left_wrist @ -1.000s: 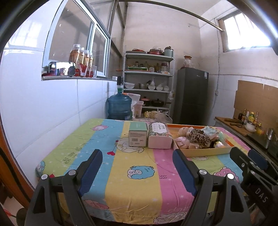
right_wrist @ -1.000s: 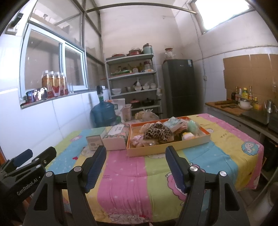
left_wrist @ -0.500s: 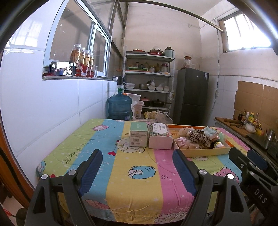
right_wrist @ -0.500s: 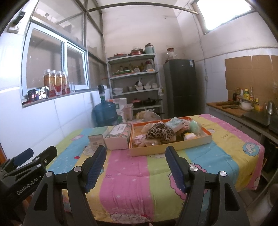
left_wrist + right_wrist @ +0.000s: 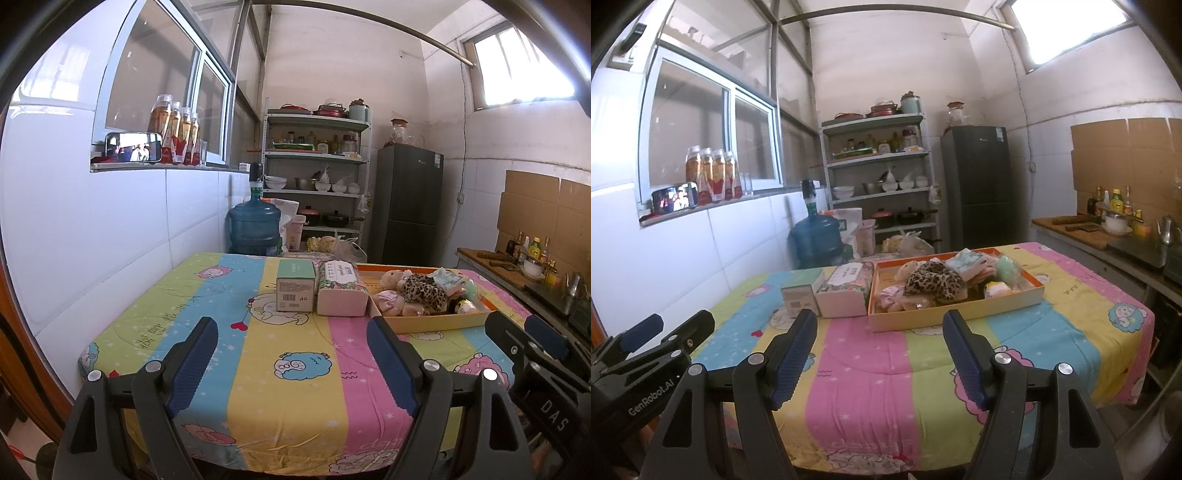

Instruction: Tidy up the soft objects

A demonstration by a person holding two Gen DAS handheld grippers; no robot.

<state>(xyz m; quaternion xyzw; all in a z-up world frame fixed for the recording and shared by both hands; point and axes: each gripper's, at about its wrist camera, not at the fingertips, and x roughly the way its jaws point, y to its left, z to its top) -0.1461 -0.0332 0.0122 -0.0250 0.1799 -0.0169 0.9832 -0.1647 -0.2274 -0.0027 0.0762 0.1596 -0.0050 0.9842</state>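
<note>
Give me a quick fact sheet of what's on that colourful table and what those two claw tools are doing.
table cover: striped cartoon bedsheet
tray: orange box holding soft toys
toys: leopard-print plush, pink doll
beside tray: tissue pack, green carton
left gripper: open, empty, short of the items
right gripper: open, empty, facing the tray

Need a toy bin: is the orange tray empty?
No. The orange tray holds a pile of soft toys, a leopard-print plush on top.
</note>
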